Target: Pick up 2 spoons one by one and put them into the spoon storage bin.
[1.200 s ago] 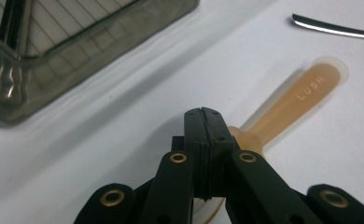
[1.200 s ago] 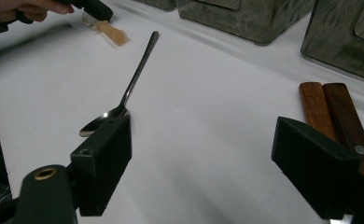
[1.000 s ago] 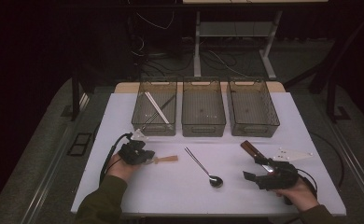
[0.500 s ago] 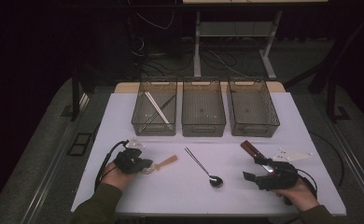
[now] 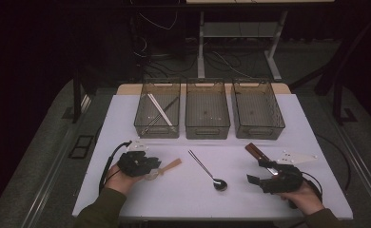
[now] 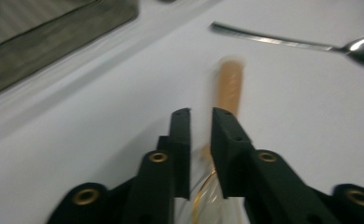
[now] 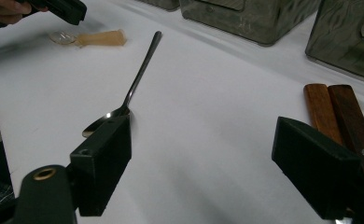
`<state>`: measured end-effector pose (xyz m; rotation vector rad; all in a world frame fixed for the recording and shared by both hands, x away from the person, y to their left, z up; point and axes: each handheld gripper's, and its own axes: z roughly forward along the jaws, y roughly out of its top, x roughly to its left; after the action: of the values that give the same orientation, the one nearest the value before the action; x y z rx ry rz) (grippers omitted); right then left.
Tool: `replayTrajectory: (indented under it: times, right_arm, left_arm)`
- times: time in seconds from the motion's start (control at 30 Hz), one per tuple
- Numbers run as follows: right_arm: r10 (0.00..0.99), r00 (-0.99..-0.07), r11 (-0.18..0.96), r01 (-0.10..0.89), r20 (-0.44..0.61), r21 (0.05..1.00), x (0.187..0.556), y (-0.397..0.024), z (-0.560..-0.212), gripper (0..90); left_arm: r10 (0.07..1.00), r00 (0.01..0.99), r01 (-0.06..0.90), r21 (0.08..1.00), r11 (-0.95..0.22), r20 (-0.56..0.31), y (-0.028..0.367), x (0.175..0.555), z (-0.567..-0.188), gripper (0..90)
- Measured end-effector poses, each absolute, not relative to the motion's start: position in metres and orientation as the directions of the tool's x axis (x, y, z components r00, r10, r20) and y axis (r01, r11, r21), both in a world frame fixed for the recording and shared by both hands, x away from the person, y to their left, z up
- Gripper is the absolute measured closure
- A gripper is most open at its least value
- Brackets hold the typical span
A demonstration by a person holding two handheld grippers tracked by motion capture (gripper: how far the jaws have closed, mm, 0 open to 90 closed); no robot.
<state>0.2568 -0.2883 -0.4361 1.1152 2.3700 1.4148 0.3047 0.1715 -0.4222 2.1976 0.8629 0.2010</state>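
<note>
Left black two-jaw gripper [image 5: 148, 166] near the white worktop's [image 5: 126, 109] front-left corner, jaws nearly closed around a clear-bowled, tan-handled spoon [image 6: 228, 86]. Right black gripper [image 5: 262, 178] near front-right corner: gaping wide, empty, beside a long silver metal spoon [image 5: 207, 170].

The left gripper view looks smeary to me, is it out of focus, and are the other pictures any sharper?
In the left gripper view the tan-handled utensil and bin are smeared, as from motion; the metal spoon shows glare. The right gripper view is crisper, its spoon glinting at the bowl. The high view is dim, with dark surroundings around a lit white table.
</note>
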Motion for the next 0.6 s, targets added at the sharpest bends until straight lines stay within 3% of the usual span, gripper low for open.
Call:
replayTrajectory:
  times: [0.3,0.6]
  right_arm:
    - [0.661,-0.715,0.269,0.512,0.230,0.816,0.257,-0.286,-0.437,19.6]
    - [0.658,-0.718,0.270,0.508,0.229,0.818,0.257,-0.285,-0.437,19.6]
  left_arm:
    - [0.597,0.796,0.486,0.692,-0.534,-0.099,0.145,0.313,-0.428,64.7]
    - [0.576,0.814,0.472,0.665,-0.579,-0.076,0.138,0.315,-0.437,64.8]
